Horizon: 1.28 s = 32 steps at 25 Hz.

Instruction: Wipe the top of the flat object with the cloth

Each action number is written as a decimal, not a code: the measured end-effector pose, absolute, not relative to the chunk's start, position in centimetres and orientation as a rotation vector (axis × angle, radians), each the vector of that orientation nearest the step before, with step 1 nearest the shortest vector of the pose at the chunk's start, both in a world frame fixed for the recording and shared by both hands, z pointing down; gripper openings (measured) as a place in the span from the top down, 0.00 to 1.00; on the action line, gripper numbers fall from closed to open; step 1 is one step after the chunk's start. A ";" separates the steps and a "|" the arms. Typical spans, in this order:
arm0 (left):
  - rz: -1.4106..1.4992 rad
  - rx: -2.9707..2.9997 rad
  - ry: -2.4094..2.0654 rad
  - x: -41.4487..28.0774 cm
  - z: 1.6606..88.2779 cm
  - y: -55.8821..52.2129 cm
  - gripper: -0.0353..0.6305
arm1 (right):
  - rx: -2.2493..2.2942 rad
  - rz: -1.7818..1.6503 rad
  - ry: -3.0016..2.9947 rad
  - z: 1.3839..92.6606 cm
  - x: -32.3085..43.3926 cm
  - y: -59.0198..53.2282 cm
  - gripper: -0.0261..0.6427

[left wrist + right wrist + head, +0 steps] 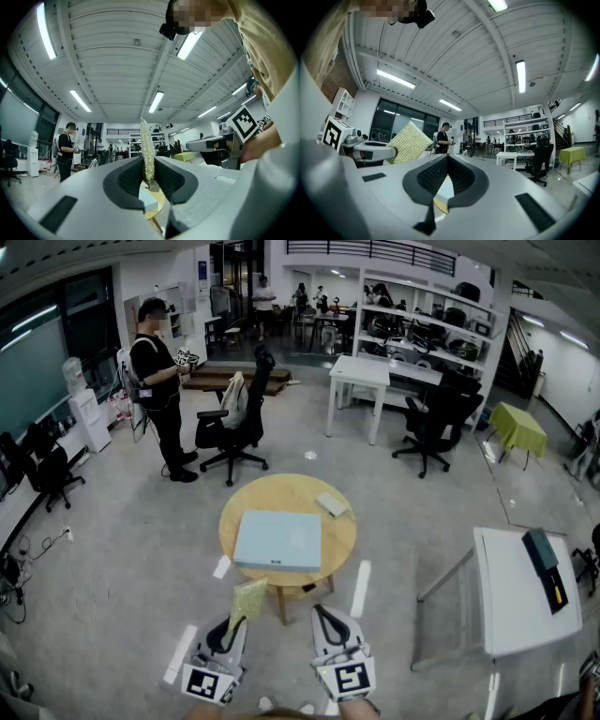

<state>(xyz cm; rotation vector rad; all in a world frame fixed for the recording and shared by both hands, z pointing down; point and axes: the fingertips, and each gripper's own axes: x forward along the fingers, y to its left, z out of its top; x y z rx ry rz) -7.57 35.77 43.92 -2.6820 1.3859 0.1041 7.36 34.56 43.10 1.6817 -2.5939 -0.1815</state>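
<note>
My left gripper (233,624), nearest me: jaws clamped on the yellow-green cloth (248,598), which stands upright out of them, short of the table. My right gripper (325,611), just beside it: jaws together, nothing between. Beyond both, a round wooden table (235,509); the flat pale-blue board (278,540) lies on its near part. Small pale block (331,503) at the table's far right. Far left, a person (159,390) stands beside an office chair (234,427).

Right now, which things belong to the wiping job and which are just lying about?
Job: cloth clamped in left gripper; flat blue object; round table.
Lying about: small pale item on that table; white side table; black office chair.
</note>
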 end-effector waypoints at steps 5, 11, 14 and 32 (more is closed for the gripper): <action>0.104 -2.679 1.383 -7.3 44.0 35.6 0.85 | 1.684 -0.175 -2.602 43.3 7.5 34.3 0.96; 0.090 -2.681 1.403 -5.9 44.2 35.7 0.85 | 1.701 -0.144 -2.672 43.0 9.3 34.5 0.96; 0.084 -2.676 1.437 -5.6 44.8 35.8 0.85 | 1.680 -0.139 -2.666 43.8 10.1 34.5 0.96; 0.056 -2.686 1.508 -2.1 48.4 33.1 0.85 | 1.661 -0.094 -2.673 47.0 14.5 31.8 0.96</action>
